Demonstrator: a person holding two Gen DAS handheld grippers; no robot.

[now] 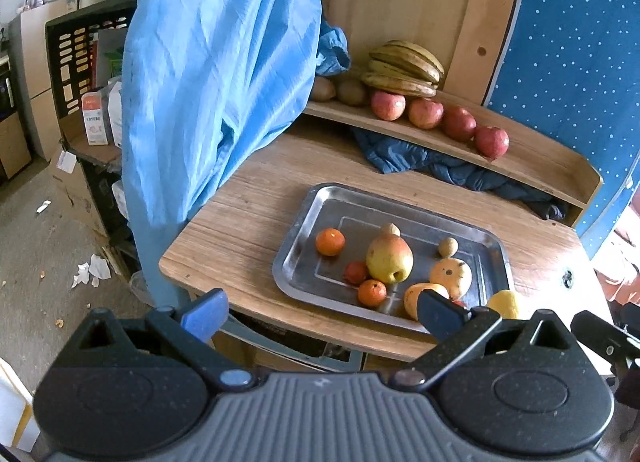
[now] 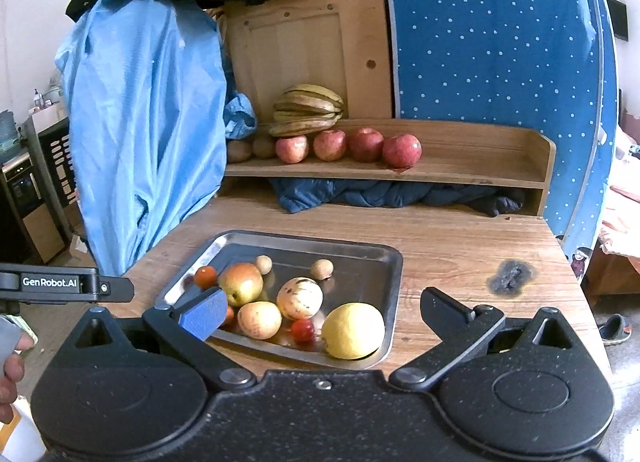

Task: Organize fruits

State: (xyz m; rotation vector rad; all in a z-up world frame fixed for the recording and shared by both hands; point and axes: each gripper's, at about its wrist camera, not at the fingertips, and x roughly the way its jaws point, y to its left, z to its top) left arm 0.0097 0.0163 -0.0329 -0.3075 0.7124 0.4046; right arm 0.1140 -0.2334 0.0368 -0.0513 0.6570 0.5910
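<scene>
Between right fingers (image 2: 444,312): lemon (image 2: 353,330).

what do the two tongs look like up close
Both tongs, left and right, are alike: a speckled black body with two round housings, black linkage arms on metal pivots, and one blue pad plus one black. The left has a ribbed grey centre plate. In the right view, the left tongs' side bar reads GenRobot.AI in white.
</scene>
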